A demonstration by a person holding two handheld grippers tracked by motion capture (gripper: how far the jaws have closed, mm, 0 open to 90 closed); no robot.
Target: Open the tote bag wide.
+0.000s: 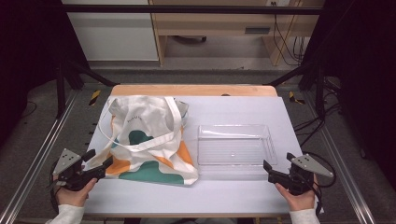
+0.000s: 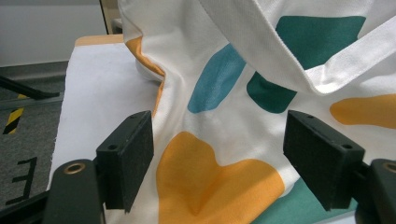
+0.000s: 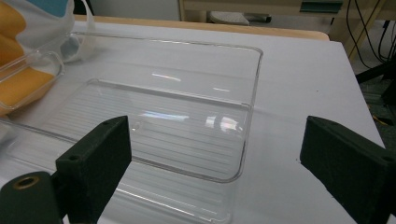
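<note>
At the near left, the left gripper is held wide open at the near corner of the bag, with cloth seen between its jaws but not pinched yet. At the near right, the right gripper is also spread wide and holds nothing, just short of the clear tray, which lies beside the bag in the middle of the table. The work seems to be just starting; next, the bag's corner would likely have to be pinched and lifted.

Grey floor, a wooden desk beyond, black frame rails overhead
</note>
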